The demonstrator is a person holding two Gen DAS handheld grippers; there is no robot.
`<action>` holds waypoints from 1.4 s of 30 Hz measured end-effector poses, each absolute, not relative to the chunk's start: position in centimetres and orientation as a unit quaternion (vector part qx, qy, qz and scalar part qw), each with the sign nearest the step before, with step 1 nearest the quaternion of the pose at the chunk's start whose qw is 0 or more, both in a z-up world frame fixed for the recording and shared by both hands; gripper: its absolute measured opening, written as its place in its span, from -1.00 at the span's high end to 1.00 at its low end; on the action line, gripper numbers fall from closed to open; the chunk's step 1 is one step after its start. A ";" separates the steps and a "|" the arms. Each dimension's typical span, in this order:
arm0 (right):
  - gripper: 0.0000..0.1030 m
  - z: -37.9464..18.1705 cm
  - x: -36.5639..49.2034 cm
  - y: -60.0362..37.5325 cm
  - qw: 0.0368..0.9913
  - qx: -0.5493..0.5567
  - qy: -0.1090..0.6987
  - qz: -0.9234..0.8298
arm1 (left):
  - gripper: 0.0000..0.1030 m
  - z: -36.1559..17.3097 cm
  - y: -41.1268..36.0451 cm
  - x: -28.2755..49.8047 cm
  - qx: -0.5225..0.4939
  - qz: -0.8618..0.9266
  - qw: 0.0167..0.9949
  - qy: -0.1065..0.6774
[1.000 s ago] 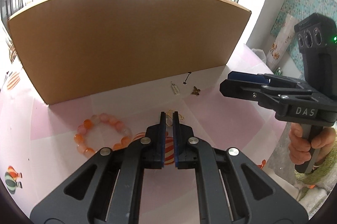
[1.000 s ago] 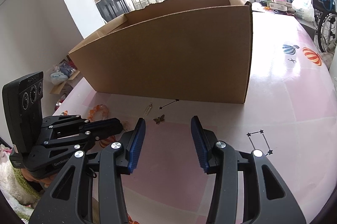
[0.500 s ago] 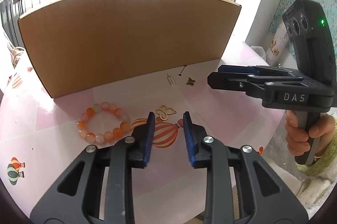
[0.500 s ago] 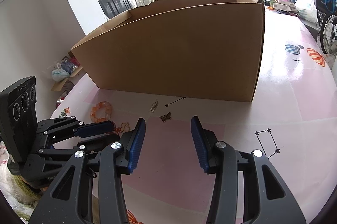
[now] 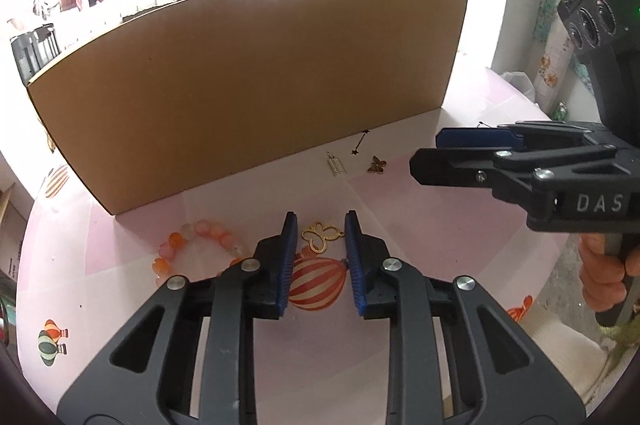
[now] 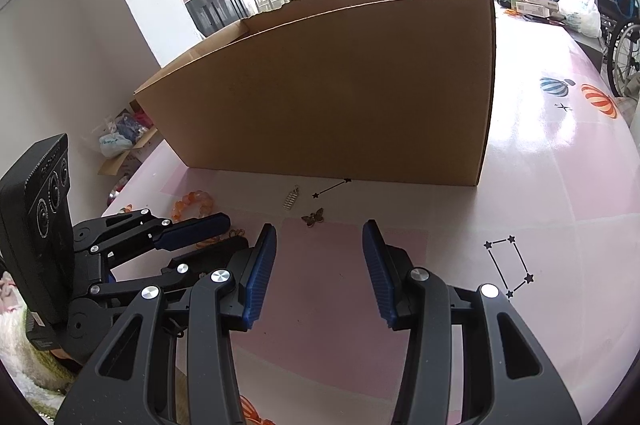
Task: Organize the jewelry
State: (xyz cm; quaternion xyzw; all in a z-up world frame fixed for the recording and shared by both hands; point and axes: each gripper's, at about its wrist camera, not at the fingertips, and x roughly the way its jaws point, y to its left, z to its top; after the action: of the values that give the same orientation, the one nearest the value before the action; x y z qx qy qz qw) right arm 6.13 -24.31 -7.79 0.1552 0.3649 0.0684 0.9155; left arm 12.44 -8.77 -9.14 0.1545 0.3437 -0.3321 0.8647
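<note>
A gold butterfly pendant (image 5: 322,237) lies flat on the pink table, between the fingertips of my left gripper (image 5: 321,221). The jaws are closing, but the blue pads still stand clear of the pendant on both sides. An orange bead bracelet (image 5: 192,245) lies to its left. Farther back, by the cardboard box (image 5: 248,97), lie a silver charm (image 5: 335,165) and a small bronze butterfly (image 5: 376,165). My right gripper (image 6: 320,237) hovers open with nothing between its fingers; the bronze butterfly (image 6: 313,217) lies just ahead of it.
The big open cardboard box (image 6: 340,93) stands across the back of the table (image 6: 520,185). My right gripper (image 5: 426,155) reaches in from the right in the left wrist view, with a hand on its handle. Printed balloons and star lines mark the tablecloth.
The left gripper's jaws were shut at the gold butterfly, then spread apart, and now stand narrower with the pendant lying between the tips. The right gripper has stayed put.
</note>
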 end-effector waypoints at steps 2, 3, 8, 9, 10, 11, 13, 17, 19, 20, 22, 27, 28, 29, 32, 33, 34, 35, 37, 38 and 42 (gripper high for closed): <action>0.14 -7.8 6.1 -24.3 0.915 0.156 0.365 0.068 | 0.63 -9.2 -8.9 12.3 0.155 -0.327 0.868 0.340; 0.14 -7.8 6.1 -24.4 0.915 0.157 0.366 0.068 | 0.63 -9.2 -9.0 12.3 0.155 -0.325 0.870 0.338; 0.14 -7.8 6.0 -24.5 0.915 0.156 0.365 0.067 | 0.63 -9.3 -8.9 11.9 0.150 -0.319 0.876 0.329; 0.14 -7.8 6.0 -24.5 0.916 0.156 0.365 0.066 | 0.63 -9.3 -8.8 11.9 0.149 -0.319 0.877 0.328; 0.13 -7.8 6.0 -24.5 0.916 0.155 0.364 0.066 | 0.63 -9.3 -8.6 12.0 0.146 -0.319 0.877 0.328; 0.13 -7.8 6.0 -24.5 0.916 0.155 0.364 0.066 | 0.64 -9.3 -8.5 12.0 0.142 -0.321 0.877 0.329; 0.14 -7.8 6.0 -24.6 0.916 0.155 0.364 0.065 | 0.64 -9.3 -8.2 12.1 0.136 -0.326 0.876 0.329; 0.14 -7.8 6.0 -24.7 0.916 0.156 0.364 0.063 | 0.64 -9.0 -7.8 12.0 0.136 -0.327 0.878 0.323; 0.13 -7.8 6.1 -24.5 0.916 0.151 0.365 0.063 | 0.64 -8.7 -7.5 11.8 0.135 -0.326 0.880 0.318; 0.14 -7.8 6.2 -24.4 0.917 0.147 0.366 0.064 | 0.64 -8.5 -7.3 11.8 0.134 -0.326 0.882 0.314; 0.13 -7.7 6.4 -23.9 0.918 0.135 0.366 0.065 | 0.64 -8.1 -7.0 11.8 0.132 -0.325 0.884 0.310; 0.19 -8.0 7.4 -22.6 0.921 0.100 0.371 0.070 | 0.64 -7.3 -6.3 11.8 0.129 -0.322 0.887 0.303; 0.25 -8.1 7.6 -22.4 0.920 0.094 0.373 0.070 | 0.64 -7.3 -6.3 11.9 0.129 -0.322 0.888 0.303; 0.27 -8.2 7.8 -22.3 0.920 0.089 0.376 0.071 | 0.64 -7.3 -6.2 11.9 0.128 -0.321 0.888 0.304; 0.35 -8.3 8.3 -21.9 0.919 0.072 0.380 0.073 | 0.64 -7.4 -6.1 12.0 0.127 -0.320 0.888 0.305; 0.40 -8.2 8.5 -21.8 0.919 0.065 0.382 0.072 | 0.64 -7.4 -6.1 12.0 0.126 -0.319 0.888 0.305; 0.43 -8.2 8.7 -21.7 0.918 0.062 0.384 0.072 | 0.64 -7.4 -6.1 12.0 0.125 -0.319 0.888 0.306; 0.44 -8.2 8.9 -21.7 0.918 0.060 0.386 0.073 | 0.64 -7.4 -6.1 12.1 0.125 -0.318 0.889 0.306; 0.48 -8.2 9.2 -21.6 0.917 0.058 0.388 0.074 | 0.64 -7.4 -6.1 12.1 0.124 -0.318 0.889 0.306; 0.48 -8.2 9.3 -21.5 0.917 0.056 0.388 0.073 | 0.64 -7.4 -6.1 12.1 0.124 -0.318 0.889 0.306; 0.56 -8.2 9.6 -20.8 0.917 0.037 0.390 0.070 | 0.64 -7.4 -6.1 12.2 0.122 -0.317 0.890 0.305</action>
State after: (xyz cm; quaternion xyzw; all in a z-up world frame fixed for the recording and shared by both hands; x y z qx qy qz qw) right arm 9.57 -20.85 -8.16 0.0373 0.3902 0.0701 0.9173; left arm 12.20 -6.06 -7.38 0.1222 0.3052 -0.3167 0.8897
